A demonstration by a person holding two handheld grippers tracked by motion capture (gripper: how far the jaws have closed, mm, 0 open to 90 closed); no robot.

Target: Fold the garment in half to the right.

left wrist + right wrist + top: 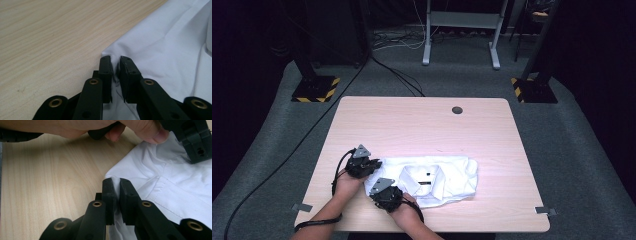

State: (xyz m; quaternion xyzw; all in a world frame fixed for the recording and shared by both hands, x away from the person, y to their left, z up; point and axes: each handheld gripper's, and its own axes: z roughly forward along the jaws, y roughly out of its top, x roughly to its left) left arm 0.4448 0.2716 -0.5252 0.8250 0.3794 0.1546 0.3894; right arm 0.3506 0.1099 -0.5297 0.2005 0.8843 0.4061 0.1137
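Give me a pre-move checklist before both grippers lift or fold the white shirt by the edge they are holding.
1. Left gripper clamped on the white shirt: ok, cloth is pinched between its jaws at a corner.
2. Right gripper clamped on the shirt: ok, a fold of cloth sits between its jaws.
3. Both grips on the same end of the shirt: ok, both are at its left end in the high view.
4. Table beyond the shirt free for the move: ok, bare wood.
5. Grip takes a single layer only: cannot tell.
6. Shirt lying flat: not ok, its right end is bunched.
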